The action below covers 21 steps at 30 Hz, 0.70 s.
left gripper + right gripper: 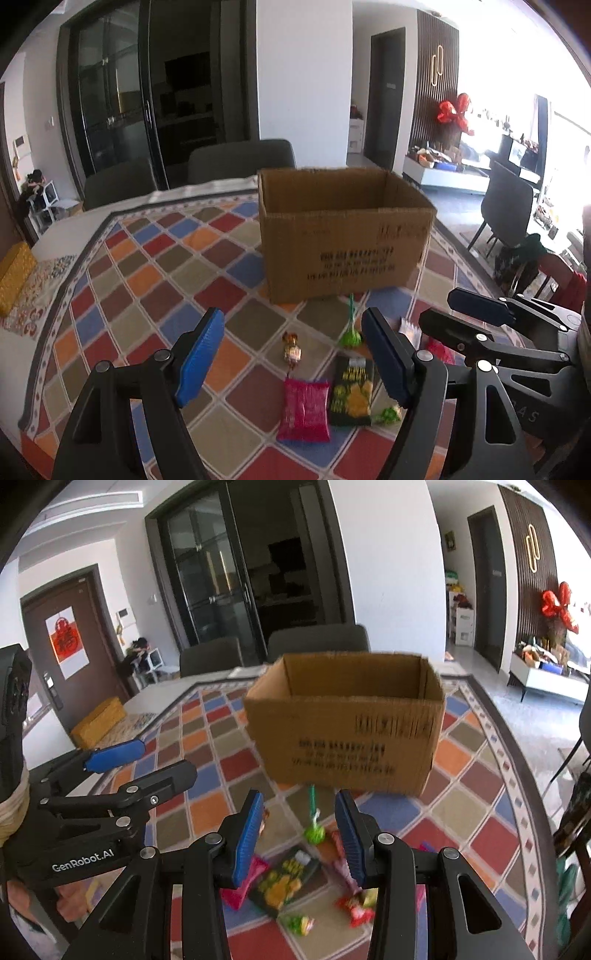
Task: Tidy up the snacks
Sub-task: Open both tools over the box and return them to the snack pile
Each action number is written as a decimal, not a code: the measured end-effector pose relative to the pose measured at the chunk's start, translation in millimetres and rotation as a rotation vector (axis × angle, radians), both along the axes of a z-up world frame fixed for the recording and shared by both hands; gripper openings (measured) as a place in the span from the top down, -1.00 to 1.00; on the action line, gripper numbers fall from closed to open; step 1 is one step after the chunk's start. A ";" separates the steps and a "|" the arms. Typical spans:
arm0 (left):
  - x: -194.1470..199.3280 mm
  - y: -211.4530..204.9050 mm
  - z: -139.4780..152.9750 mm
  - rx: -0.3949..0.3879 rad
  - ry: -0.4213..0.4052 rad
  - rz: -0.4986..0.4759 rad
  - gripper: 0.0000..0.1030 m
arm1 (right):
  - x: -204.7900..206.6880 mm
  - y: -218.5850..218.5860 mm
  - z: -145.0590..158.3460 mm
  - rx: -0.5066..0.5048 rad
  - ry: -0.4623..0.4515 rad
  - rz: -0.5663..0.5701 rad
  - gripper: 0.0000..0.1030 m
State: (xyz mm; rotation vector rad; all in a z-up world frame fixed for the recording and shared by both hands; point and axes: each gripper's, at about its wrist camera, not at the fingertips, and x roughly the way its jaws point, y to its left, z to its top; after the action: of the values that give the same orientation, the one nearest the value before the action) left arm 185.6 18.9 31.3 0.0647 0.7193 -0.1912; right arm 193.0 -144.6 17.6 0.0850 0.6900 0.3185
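Observation:
An open cardboard box (pixel 343 236) stands on the patchwork tablecloth; it also shows in the right wrist view (pixel 347 723). Several snacks lie in front of it: a pink packet (pixel 304 410), a black and yellow packet (pixel 351 393), a green lollipop (pixel 350 334) and a small wrapped candy (pixel 291 350). My left gripper (pixel 291 360) is open and empty above the snacks. My right gripper (pixel 299 838) is open and empty above the same pile, with the black and yellow packet (pixel 284 880), a red packet (pixel 356 904) and the green lollipop (pixel 314 832) below it.
Two grey chairs (pixel 240 158) stand behind the table. A yellow box (pixel 13 277) lies at the table's left edge. The right gripper shows in the left wrist view (pixel 480 325), close on the right. A dark chair (pixel 506 210) stands right of the table.

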 end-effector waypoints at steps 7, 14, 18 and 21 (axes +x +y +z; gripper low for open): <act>-14.4 4.1 -29.6 0.001 0.071 -0.006 -0.48 | -15.6 5.3 -22.2 -0.015 0.069 0.011 0.19; -18.8 4.4 -57.2 0.010 0.146 -0.020 -0.48 | -23.9 10.4 -48.0 -0.028 0.155 0.023 0.19; -20.4 3.4 -72.7 0.015 0.189 -0.022 -0.48 | -24.9 9.5 -63.6 -0.019 0.208 0.019 0.19; -20.4 3.3 -83.1 0.015 0.219 -0.028 -0.48 | -26.1 10.1 -72.9 -0.032 0.233 0.016 0.19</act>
State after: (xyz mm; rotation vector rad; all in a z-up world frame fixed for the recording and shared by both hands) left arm 165.2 22.2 -51.8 0.0693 0.9380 -0.2220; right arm 166.8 -134.5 -55.3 0.0870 0.9265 0.3158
